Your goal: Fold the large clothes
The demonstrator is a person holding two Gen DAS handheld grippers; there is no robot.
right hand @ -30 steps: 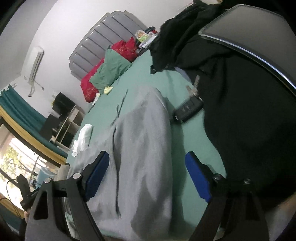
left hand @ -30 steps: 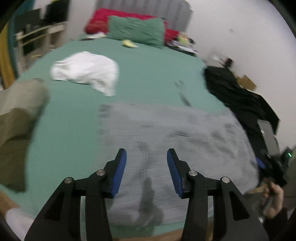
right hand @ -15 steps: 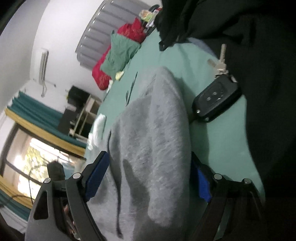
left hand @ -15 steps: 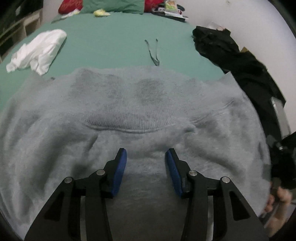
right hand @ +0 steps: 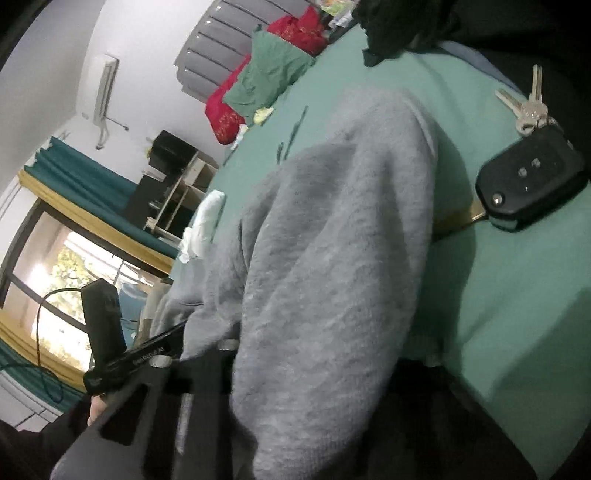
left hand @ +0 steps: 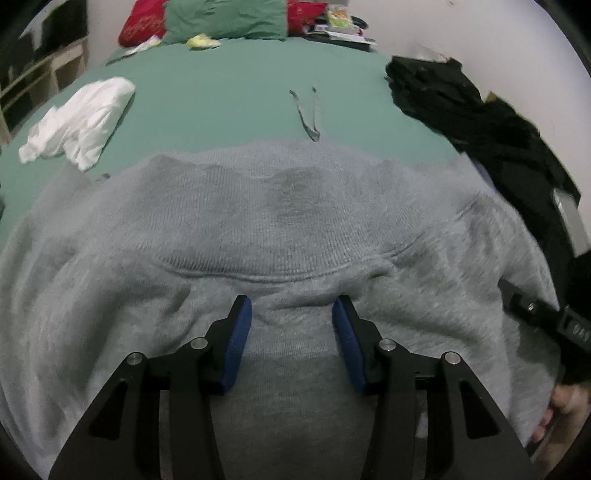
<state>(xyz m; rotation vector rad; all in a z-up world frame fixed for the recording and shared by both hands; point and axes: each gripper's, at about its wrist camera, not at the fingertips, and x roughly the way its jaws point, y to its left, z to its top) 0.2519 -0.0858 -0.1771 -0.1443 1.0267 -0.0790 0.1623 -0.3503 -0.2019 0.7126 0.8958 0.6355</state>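
Left wrist view: white garment (left hand: pixel 79 123) at ten o'clock on the green bed (left hand: pixel 229 96); grey sweatshirt (left hand: pixel 280 221) spread centrally, left hand-held gripper (left hand: pixel 291 325) spread above it. Black clothes (left hand: pixel 476 118) at two o'clock. Right hand-held gripper (right hand: pixel 314 387) is buried in sweatshirt; grip unclear.

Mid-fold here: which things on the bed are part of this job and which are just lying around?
In the job:
grey sweatshirt
left gripper, open over the sweatshirt
right gripper, fingers hidden by the fabric

Lying about:
white garment
black clothes pile
car key with house keys
green pillow
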